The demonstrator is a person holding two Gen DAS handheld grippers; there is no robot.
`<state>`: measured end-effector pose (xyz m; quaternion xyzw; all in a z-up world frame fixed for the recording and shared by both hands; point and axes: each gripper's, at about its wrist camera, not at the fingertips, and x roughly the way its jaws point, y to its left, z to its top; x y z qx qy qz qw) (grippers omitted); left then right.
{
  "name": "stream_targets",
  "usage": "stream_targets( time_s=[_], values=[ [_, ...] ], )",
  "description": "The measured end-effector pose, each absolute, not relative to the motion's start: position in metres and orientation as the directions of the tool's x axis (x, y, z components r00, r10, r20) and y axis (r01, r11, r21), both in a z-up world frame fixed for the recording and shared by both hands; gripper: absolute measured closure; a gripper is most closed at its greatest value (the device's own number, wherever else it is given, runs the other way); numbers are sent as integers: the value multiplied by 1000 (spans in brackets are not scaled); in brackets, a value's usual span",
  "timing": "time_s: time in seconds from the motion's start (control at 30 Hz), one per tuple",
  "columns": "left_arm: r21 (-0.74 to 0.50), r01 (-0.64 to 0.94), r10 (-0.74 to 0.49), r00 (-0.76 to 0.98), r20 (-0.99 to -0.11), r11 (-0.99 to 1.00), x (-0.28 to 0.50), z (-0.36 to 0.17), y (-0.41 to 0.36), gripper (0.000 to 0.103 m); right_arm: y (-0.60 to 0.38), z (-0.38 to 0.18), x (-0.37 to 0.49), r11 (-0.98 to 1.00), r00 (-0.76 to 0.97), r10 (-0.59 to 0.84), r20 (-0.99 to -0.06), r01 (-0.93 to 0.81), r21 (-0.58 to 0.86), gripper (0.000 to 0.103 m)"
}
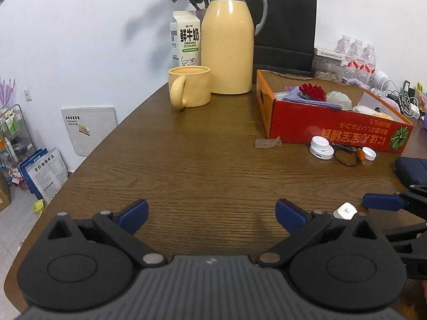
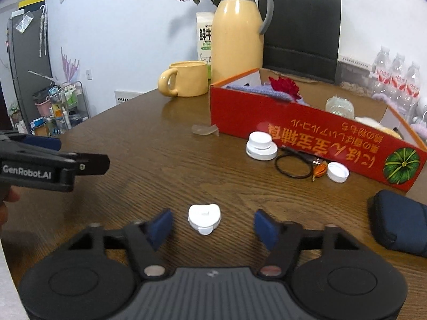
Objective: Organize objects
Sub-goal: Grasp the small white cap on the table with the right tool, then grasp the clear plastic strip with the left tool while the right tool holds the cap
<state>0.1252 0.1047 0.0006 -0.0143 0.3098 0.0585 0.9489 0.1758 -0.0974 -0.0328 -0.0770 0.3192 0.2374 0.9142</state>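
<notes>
Right wrist | small white plastic piece (image 2: 204, 218) | rounded, glossy, lying flat

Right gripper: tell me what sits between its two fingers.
In the right wrist view, a small white cap lies on the table between the blue fingers of the right gripper. Neither finger touches it; bare wood shows on both sides.

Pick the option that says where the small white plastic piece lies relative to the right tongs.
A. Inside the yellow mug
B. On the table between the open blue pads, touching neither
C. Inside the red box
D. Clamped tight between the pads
B: the right wrist view shows the small white piece lying on the wooden table between the pads of the right tongs, with a gap on each side.
</notes>
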Motion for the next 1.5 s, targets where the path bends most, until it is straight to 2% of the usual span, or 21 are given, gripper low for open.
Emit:
stream_targets(
  time_s=[0.03, 0.1, 0.17, 0.2, 0.6, 1.03, 1.3, 1.5],
  values=[
    [8, -122, 103, 800, -591, 993, 125, 0, 106, 0, -97, -33, 176, 874, 682, 388, -620, -486, 13, 44],
    [6, -123, 102, 798, -593, 992, 126, 0, 107, 0, -96, -32, 176, 869, 680, 398, -616, -495, 15, 57],
    [5, -123, 102, 796, -596, 992, 128, -2, 107, 0, -95, -32, 176, 866, 679, 403, -613, -501, 14, 76],
    [6, -124, 103, 795, -598, 992, 128, -2, 107, 0, -95, -31, 176, 865, 679, 405, -612, -502, 15, 78],
    [29, -125, 116, 777, -619, 992, 163, -7, 96, 0, -112, -17, 195, 875, 730, 407, -550, -484, 4, 78],
    [57, -112, 123, 770, -626, 992, 241, -13, 62, 0, -152, -3, 250, 912, 805, 349, -479, -409, -22, 78],
    [29, -119, 110, 763, -637, 993, 283, -22, 54, 0, -171, -1, 257, 915, 810, 373, -452, -401, 37, 78],
    [-10, -116, 80, 743, -664, 993, 294, -29, 59, 0, -172, -3, 253, 920, 817, 361, -450, -391, 27, 78]
  ],
)
